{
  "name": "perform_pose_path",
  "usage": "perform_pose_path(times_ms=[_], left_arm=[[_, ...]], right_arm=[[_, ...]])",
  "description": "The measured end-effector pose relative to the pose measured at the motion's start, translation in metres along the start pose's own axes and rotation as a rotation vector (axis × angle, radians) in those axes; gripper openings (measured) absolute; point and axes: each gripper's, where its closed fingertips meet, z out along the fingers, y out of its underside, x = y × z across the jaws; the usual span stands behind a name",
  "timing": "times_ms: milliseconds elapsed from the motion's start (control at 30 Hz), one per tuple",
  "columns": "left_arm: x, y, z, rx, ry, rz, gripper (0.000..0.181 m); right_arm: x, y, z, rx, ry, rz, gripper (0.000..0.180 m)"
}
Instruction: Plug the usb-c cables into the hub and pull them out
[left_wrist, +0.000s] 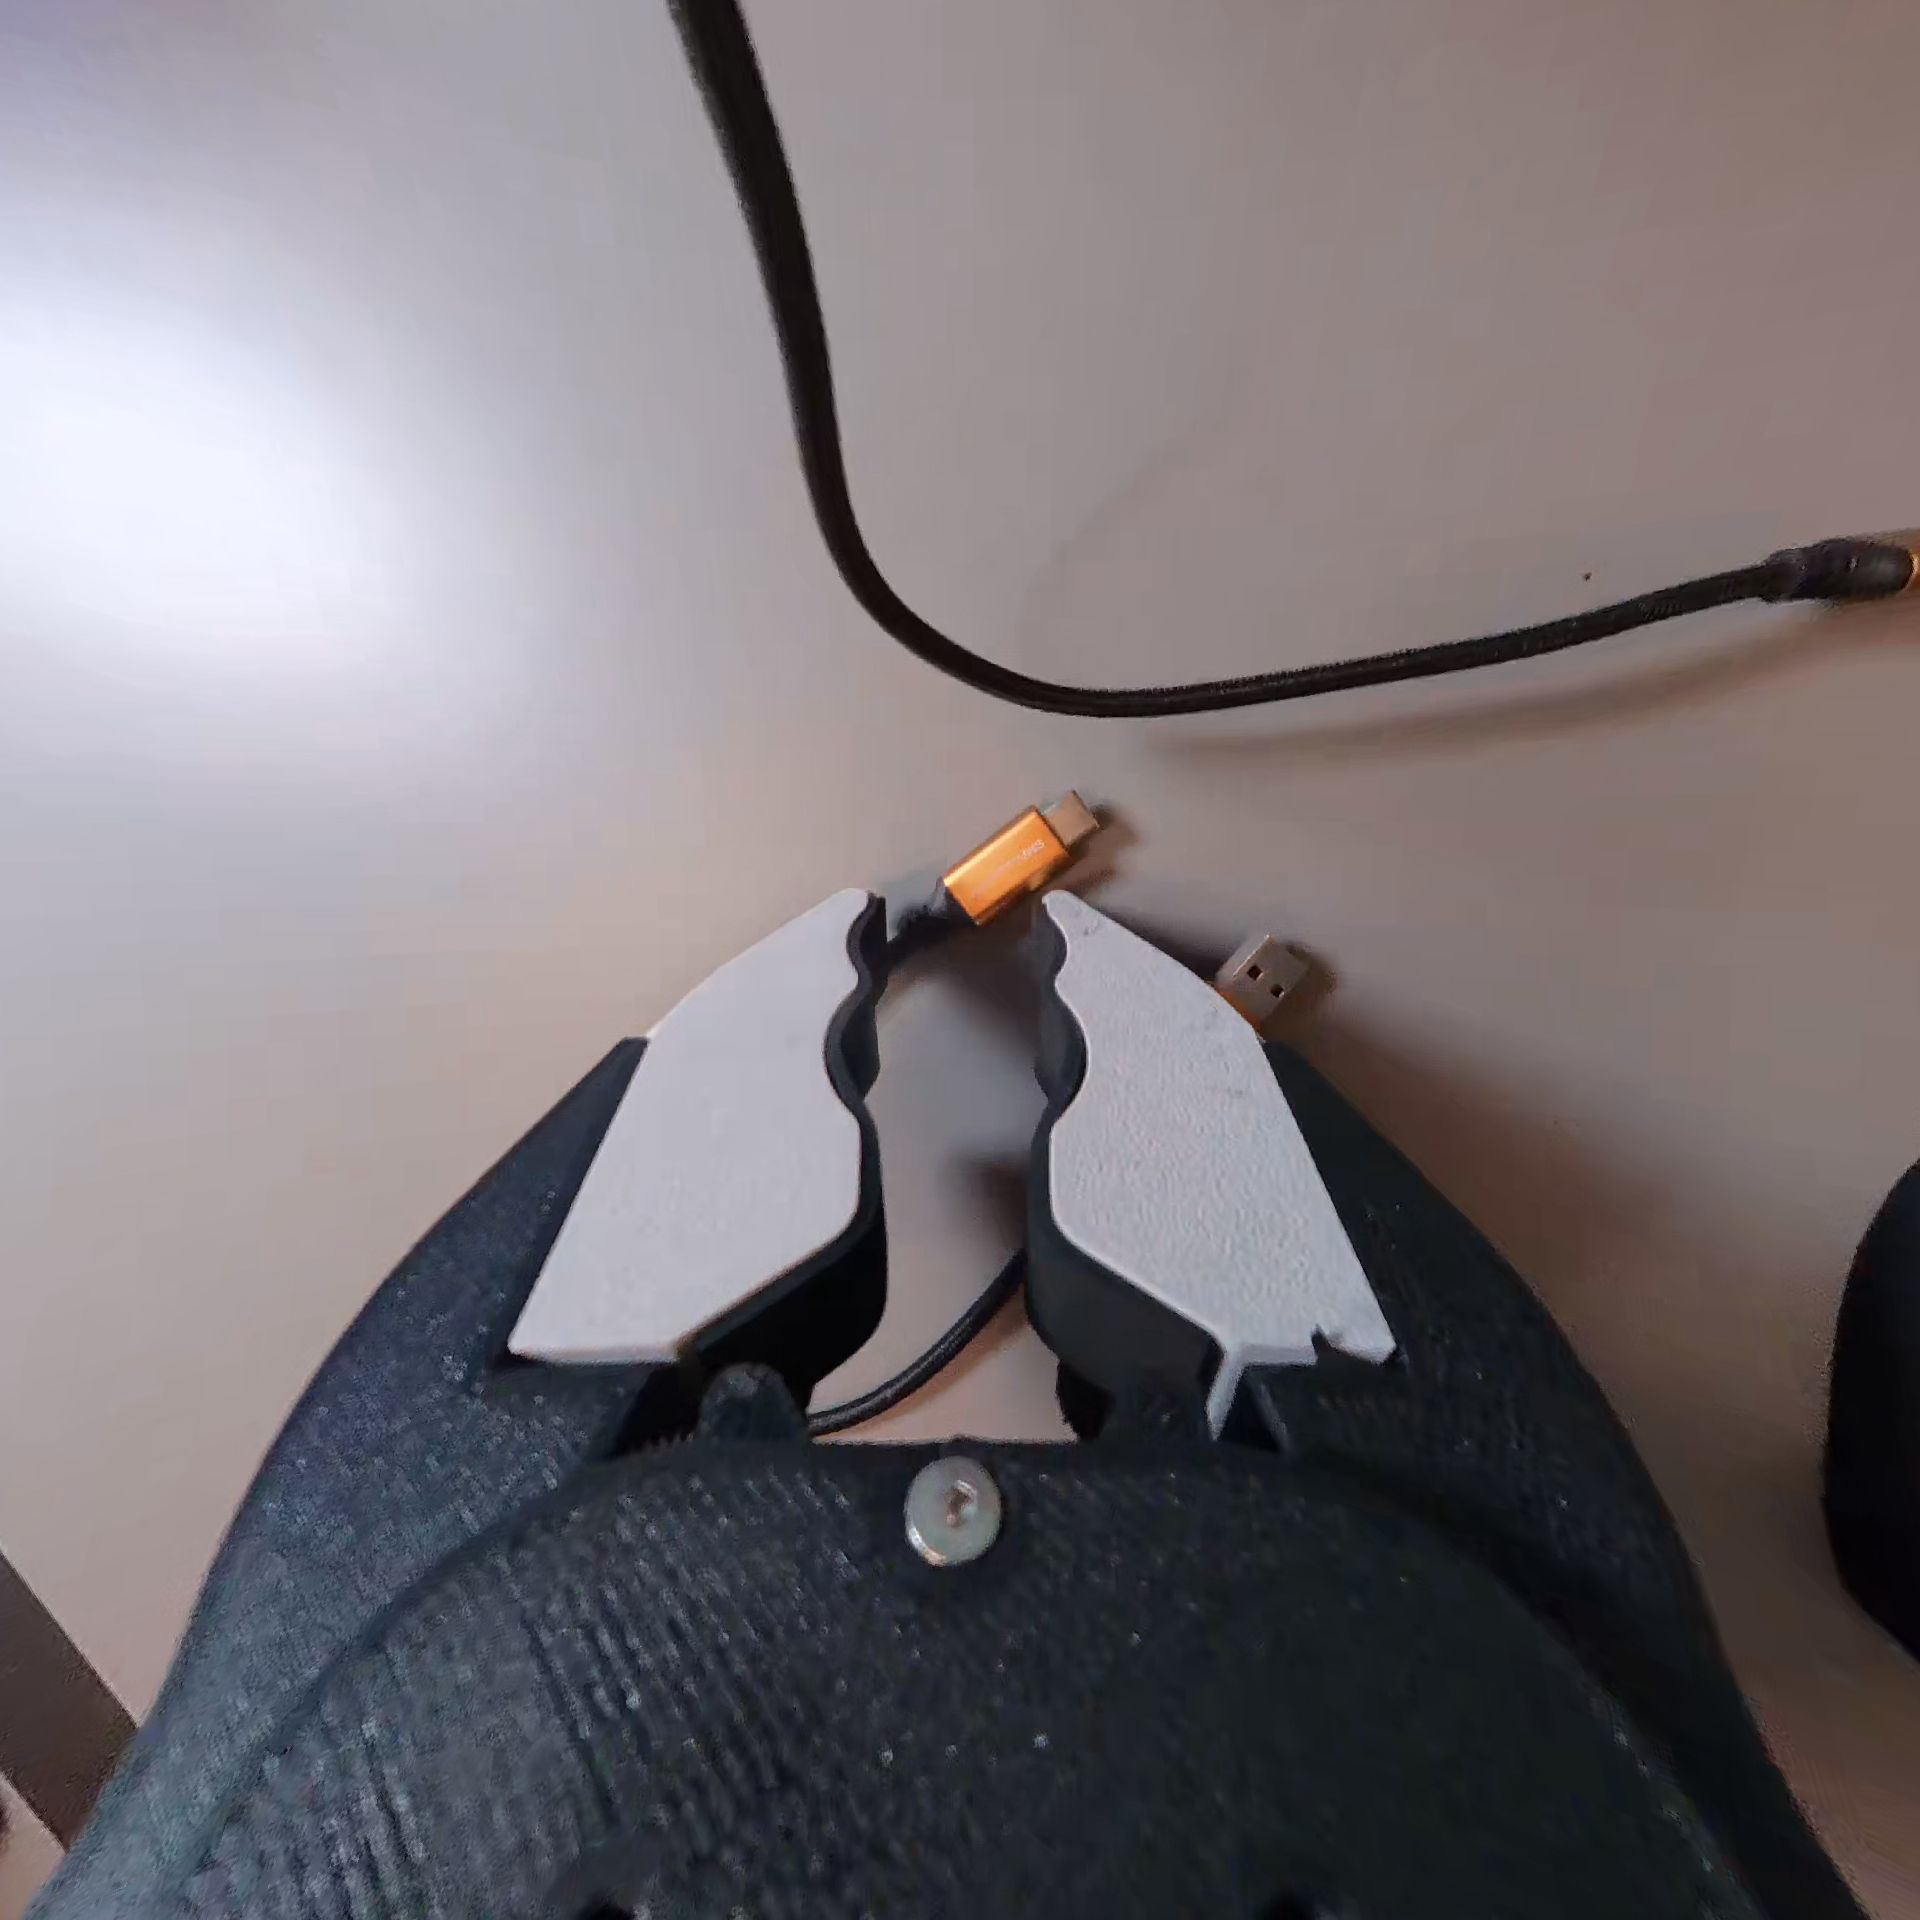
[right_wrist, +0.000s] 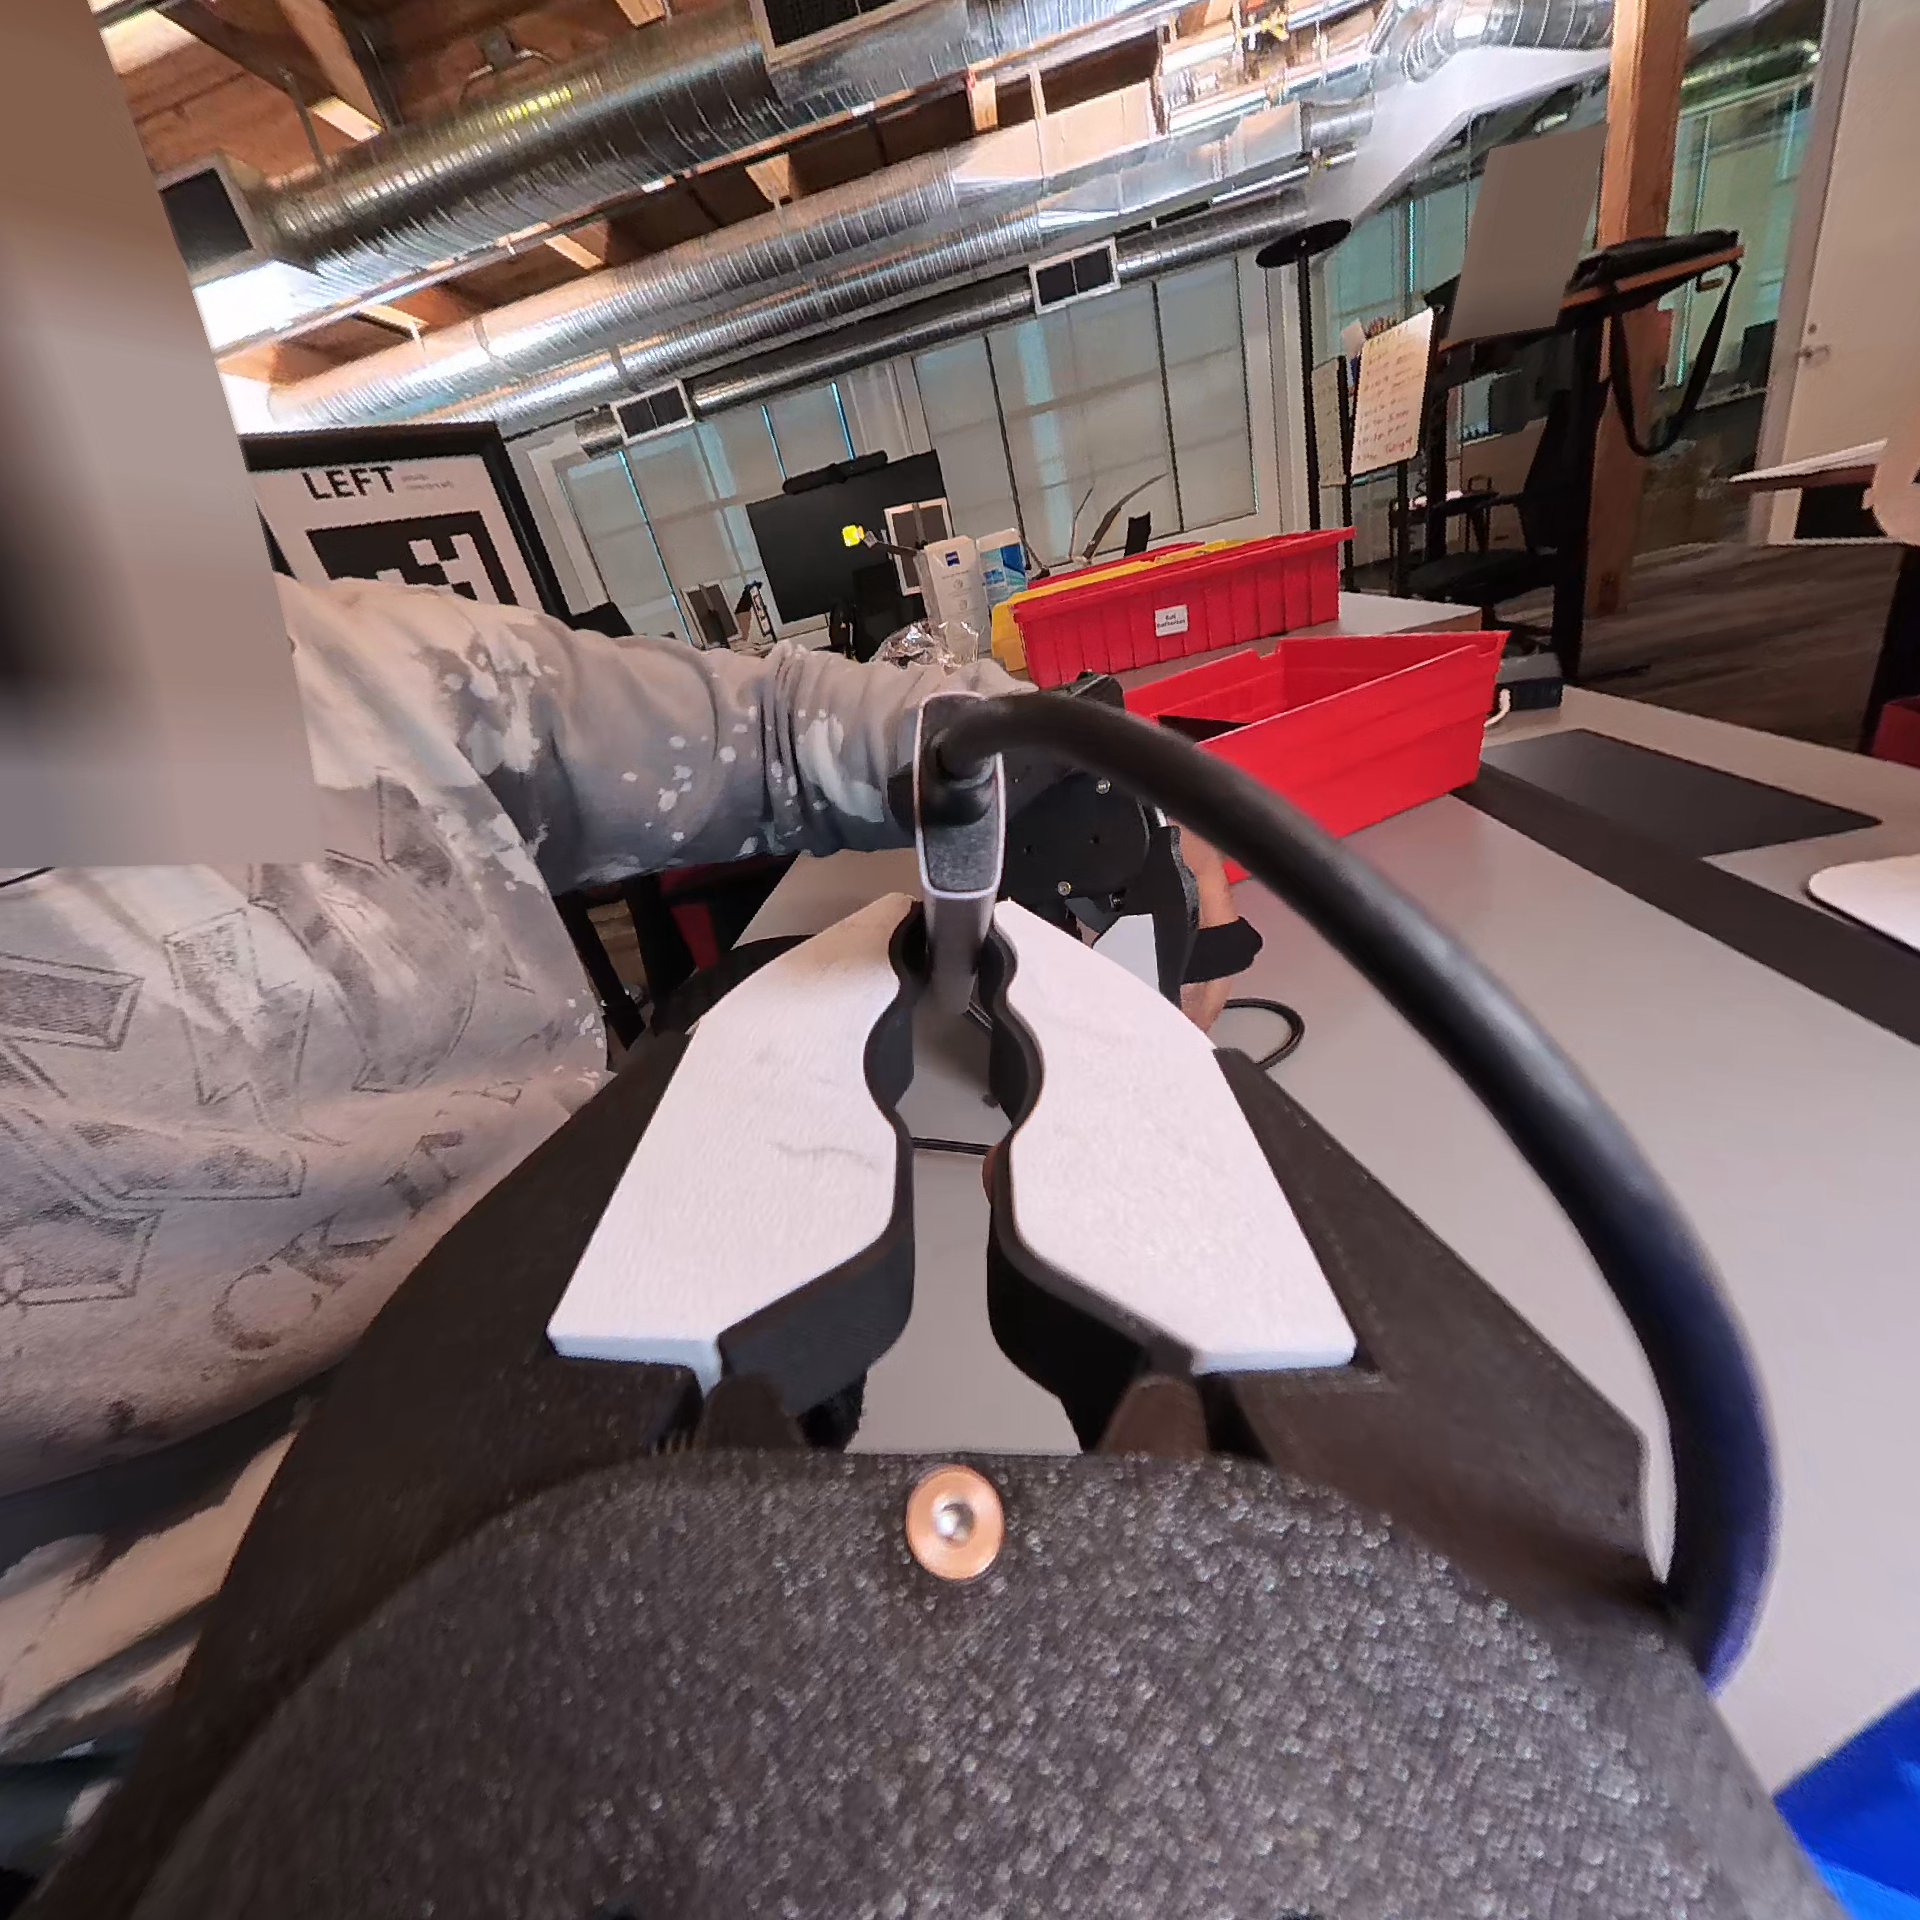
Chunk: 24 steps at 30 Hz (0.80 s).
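The left gripper (left_wrist: 961, 909) hangs low over the grey table (left_wrist: 416, 520), its fingers (left_wrist: 727, 1122) parted a little, with the black strain relief of an orange-shelled USB-C plug (left_wrist: 1013, 862) lying in the gap at the tips. The plug's metal tip points away and to the right, and neither pad looks pressed onto it, so it appears to rest on the table, not held. Its thin black cable (left_wrist: 935, 1340) runs back between the fingers toward the gripper body. Just beside the right finger lies a flat metal USB-A plug (left_wrist: 1268, 982), and farther out a thick braided cable (left_wrist: 831, 468) curves across the table to an orange-collared end at the right edge of the view. The right gripper (right_wrist: 951, 935) is held up off the table, its fingers closed on the slim grey hub (right_wrist: 958, 831), which stands upright between the tips with its own black lead (right_wrist: 1455, 987) arching over to the right. A sleeve (right_wrist: 582, 717) and the other gripper show beyond it; red bins (right_wrist: 1330, 717) sit toward the far edge of the table. The step in hand looks like picking up the USB-C plug. Next, the left fingers would need to close squarely on the orange shell, lift it, and line its tip with a port on the hub; which hub face carries the ports cannot be made out here.
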Motion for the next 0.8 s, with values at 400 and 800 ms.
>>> perform_pose_path(times_ms=[400,800], left_arm=[[-0.022,-0.005,-0.002,0.193,-0.130,-0.206,0.012],[-0.043,-0.041,-0.080,0.540,-0.430,-0.441,0.011]], right_arm=[[0.002,0.005,0.002,-0.013,-0.005,0.013,0.009],[0.005,0.022,0.020,-0.137,0.046,0.010,0.009]])
